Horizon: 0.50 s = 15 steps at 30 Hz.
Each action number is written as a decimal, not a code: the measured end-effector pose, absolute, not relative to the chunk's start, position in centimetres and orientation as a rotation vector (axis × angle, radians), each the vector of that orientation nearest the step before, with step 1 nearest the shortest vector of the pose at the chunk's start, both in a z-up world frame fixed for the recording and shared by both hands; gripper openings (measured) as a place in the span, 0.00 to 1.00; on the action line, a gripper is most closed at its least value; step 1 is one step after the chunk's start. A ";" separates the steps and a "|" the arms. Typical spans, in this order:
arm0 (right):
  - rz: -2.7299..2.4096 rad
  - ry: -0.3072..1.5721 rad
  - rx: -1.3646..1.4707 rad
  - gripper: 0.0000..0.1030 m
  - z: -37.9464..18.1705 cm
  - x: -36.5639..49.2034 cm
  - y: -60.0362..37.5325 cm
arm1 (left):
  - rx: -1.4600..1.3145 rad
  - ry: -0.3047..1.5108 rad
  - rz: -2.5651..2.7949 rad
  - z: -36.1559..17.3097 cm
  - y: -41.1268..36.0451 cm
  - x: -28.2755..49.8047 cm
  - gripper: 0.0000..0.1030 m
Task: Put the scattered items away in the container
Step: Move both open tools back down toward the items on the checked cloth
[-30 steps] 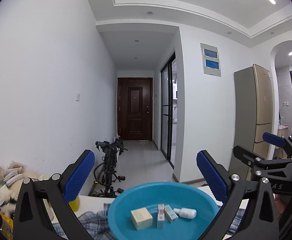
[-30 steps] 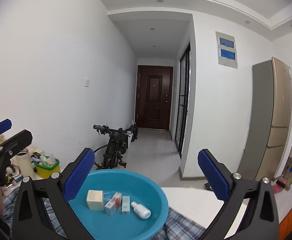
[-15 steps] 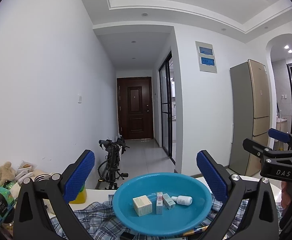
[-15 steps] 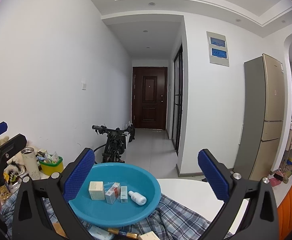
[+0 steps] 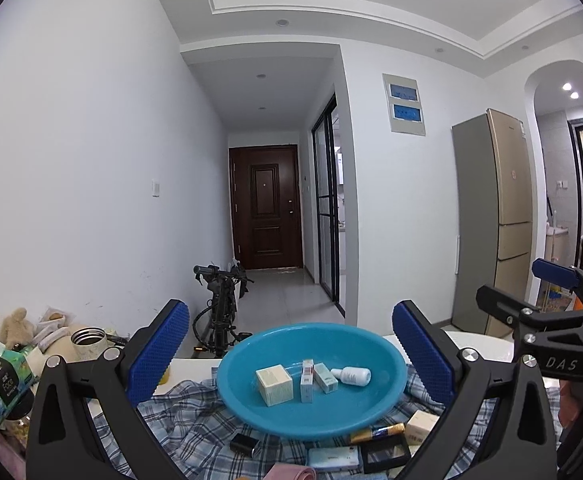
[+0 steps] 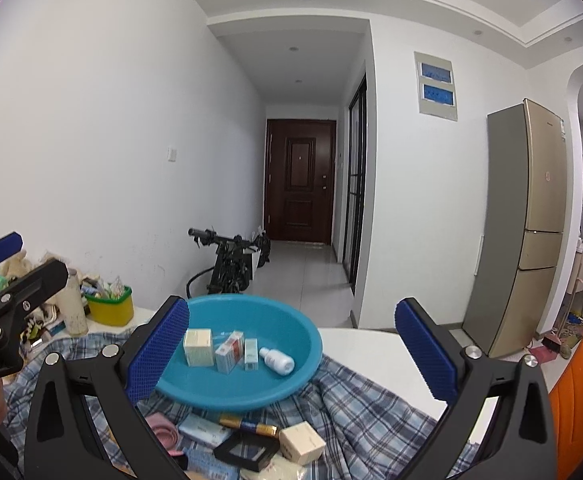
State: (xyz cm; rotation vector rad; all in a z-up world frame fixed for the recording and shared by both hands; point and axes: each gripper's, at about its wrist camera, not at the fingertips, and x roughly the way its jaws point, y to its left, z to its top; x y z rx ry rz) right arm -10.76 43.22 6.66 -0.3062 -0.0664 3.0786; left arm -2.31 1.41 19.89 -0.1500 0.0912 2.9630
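— How do the tools stand?

— The left tool (image 5: 291, 356) has its blue pads spread wide with nothing between them; the right tool (image 6: 291, 352) is spread the same way and equally empty. Both hang above the near edge of the desk (image 6: 375, 356).

— And the container?

— The blue basin (image 5: 371, 408) sits on a plaid cloth (image 6: 363, 412), just beyond the tools. Inside lie a cream box (image 5: 274, 385), two slim cartons, and a small white bottle (image 5: 351, 376) on its side.

— What lies loose?

— Near the basin's front rim, on the cloth: a gold-and-black tube (image 6: 247, 425), a cream cube box (image 6: 302, 442), a black compact (image 6: 247, 450), a pale blue packet (image 5: 333, 458) and a pink item (image 6: 163, 434).

— Farther out?

— A yellow tub (image 6: 111, 311) at far left, a bicycle (image 6: 231, 264) beyond the desk.
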 end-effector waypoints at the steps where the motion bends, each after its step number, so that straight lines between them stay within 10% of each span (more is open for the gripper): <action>1: 3.080 -0.067 -0.319 1.00 6.3 -10.7 43.1 | -0.156 0.096 2.965 19.6 1.5 -2.2 1.00; 15: 3.101 -0.064 -0.502 1.00 1.9 -10.7 42.4 | -0.368 0.081 2.937 15.1 1.6 -3.3 1.00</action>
